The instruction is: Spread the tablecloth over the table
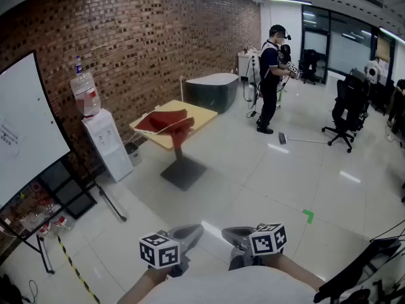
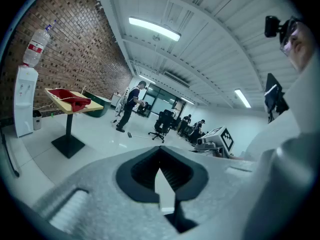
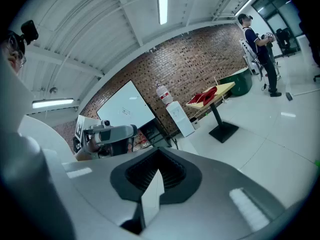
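**Both grippers closed and empty, well short of the table**

Nearest, well apart from the table (image 1: 205, 114): the left gripper (image 1: 190, 232) and the right gripper (image 1: 233, 234), held side by side and low, pointing toward it. Each has its jaws fully together with nothing between them. Bare pale floor lies between grippers and table.

On the table's yellow top: the red tablecloth (image 1: 166, 120), bunched in a heap over the left half. One fold hangs off the near edge beside the pedestal. The right part of the top is uncovered.

Left of the table: a white water dispenser (image 1: 109, 141) with a bottle (image 1: 85, 92) on top, standing against the brick wall (image 1: 145, 43). Nearer than that, a whiteboard (image 1: 25, 132).

Behind the table: a dark green tub (image 1: 212, 90). Right of and beyond the table: a standing person (image 1: 271, 78). Farther right, a black office chair (image 1: 347, 109).
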The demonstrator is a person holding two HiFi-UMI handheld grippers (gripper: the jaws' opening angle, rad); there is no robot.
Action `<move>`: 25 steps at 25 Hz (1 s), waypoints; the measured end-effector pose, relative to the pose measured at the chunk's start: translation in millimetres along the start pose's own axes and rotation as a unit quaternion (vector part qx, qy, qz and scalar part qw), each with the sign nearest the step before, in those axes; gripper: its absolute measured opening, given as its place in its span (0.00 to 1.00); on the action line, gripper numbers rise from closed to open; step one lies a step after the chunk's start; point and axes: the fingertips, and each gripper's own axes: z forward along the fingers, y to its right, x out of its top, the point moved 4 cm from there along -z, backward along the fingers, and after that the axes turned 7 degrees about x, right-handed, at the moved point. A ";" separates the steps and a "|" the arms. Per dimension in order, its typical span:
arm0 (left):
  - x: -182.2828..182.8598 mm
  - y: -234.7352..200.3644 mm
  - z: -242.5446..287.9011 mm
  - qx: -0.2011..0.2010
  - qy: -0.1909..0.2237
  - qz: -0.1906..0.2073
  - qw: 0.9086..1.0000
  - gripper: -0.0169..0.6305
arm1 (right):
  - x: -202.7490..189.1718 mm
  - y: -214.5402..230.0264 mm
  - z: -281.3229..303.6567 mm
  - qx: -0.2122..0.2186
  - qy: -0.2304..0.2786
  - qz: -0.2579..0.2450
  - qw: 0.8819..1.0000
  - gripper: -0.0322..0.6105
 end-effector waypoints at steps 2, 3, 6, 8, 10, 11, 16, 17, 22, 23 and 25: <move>12.7 -13.6 14.2 0.002 0.000 0.004 1.000 0.03 | 14.1 18.1 8.5 0.005 0.000 0.003 1.000 0.05; 18.7 -21.1 21.5 0.003 0.000 0.005 1.000 0.03 | 21.3 27.9 12.5 0.007 0.000 0.004 1.000 0.05; 36.3 -51.1 44.6 0.014 0.000 0.000 1.000 0.03 | 47.6 62.2 24.9 0.010 0.004 0.005 1.000 0.05; 48.8 -74.4 64.3 0.027 -0.002 -0.009 1.000 0.03 | 70.4 88.7 32.5 0.021 0.008 0.006 1.000 0.05; 61.3 -98.4 89.0 0.041 -0.005 -0.019 0.999 0.03 | 94.5 118.5 39.2 0.037 0.012 0.011 0.999 0.05; 68.6 -111.2 102.7 0.047 -0.007 -0.023 0.999 0.03 | 107.4 135.1 43.1 0.042 0.013 0.012 0.999 0.05; 114.4 -172.4 187.0 0.070 -0.001 -0.052 0.996 0.03 | 173.3 233.9 54.1 0.036 -0.006 0.015 0.999 0.05; 129.0 -187.7 205.2 0.077 0.002 -0.053 0.996 0.03 | 188.3 256.1 57.8 0.035 -0.010 0.014 0.999 0.05; 216.2 -250.9 281.7 0.100 0.039 -0.031 0.994 0.03 | 286.8 340.3 77.3 0.049 -0.006 -0.043 0.998 0.05; 227.3 -259.4 290.4 0.108 0.046 -0.026 0.993 0.03 | 304.7 348.1 77.3 0.058 0.003 -0.060 0.997 0.05; 242.2 -277.6 304.5 0.128 0.055 -0.030 0.990 0.03 | 334.5 363.4 75.7 0.076 0.024 -0.075 0.994 0.05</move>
